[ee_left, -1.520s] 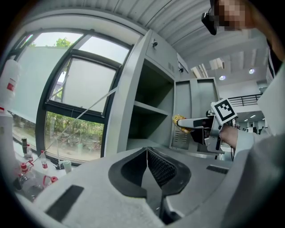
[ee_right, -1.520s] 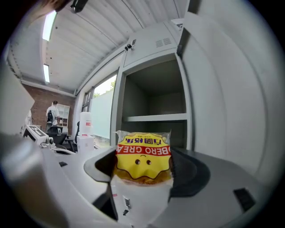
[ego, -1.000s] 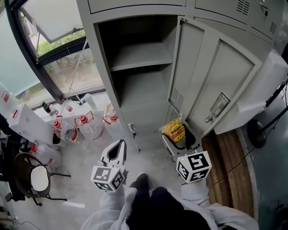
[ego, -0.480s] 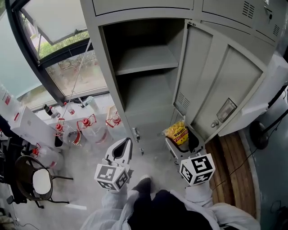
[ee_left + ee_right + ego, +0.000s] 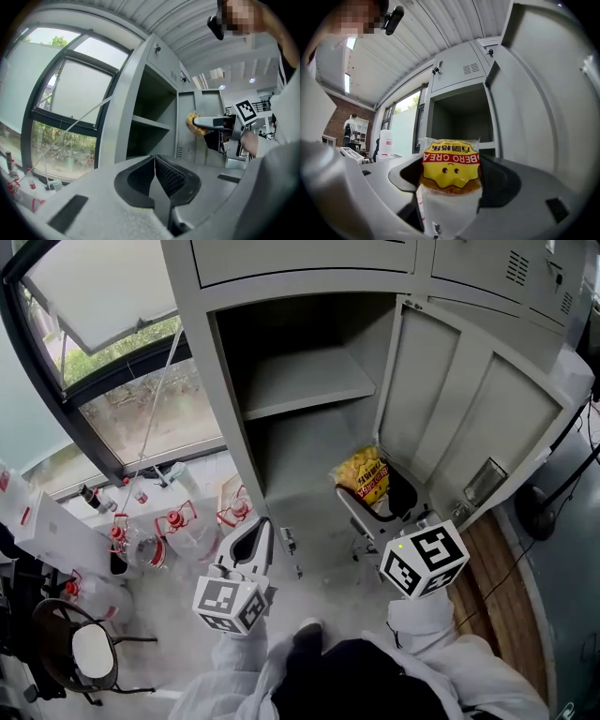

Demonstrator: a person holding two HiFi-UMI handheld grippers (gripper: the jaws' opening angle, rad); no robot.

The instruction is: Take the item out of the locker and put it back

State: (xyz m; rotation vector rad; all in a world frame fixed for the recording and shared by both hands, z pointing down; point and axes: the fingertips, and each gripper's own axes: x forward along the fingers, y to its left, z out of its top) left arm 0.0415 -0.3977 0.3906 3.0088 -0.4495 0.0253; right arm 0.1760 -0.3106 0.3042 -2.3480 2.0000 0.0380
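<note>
The right gripper (image 5: pixel 380 495) has come up from near the foot of the locker (image 5: pixel 225 409) since a second ago, carrying the snack packet (image 5: pixel 362 474) with it. The left gripper (image 5: pixel 251 545) has risen a little too.

The right jaws pinch the packet by its sides. It is crinkly film, clear low down, with a yellow scalloped label, a red band and a small smiling face. The left jaws are pressed together, ribbed black pads meeting with nothing between them.

The packet hangs outside the locker, just in front of the lower compartment's mouth.

The label's print and face read only in the right gripper view (image 5: pixel 452 171), where the packet (image 5: pixel 451 164) covers the gap between the pads. The left gripper view (image 5: pixel 155 176) shows it (image 5: pixel 194 124) side-on, poking out beyond the right jaws against the door. Only the head view takes in the red-capped bottles (image 5: pixel 173 521) on the floor under the window (image 5: pixel 122 381).

The locker is smooth grey sheet metal with square edges. A flat shelf (image 5: pixel 309 381) splits the opening, and the door (image 5: pixel 469 418) stands swung wide to the right, leaving the mouth open between its hinge edge and the left wall.
</note>
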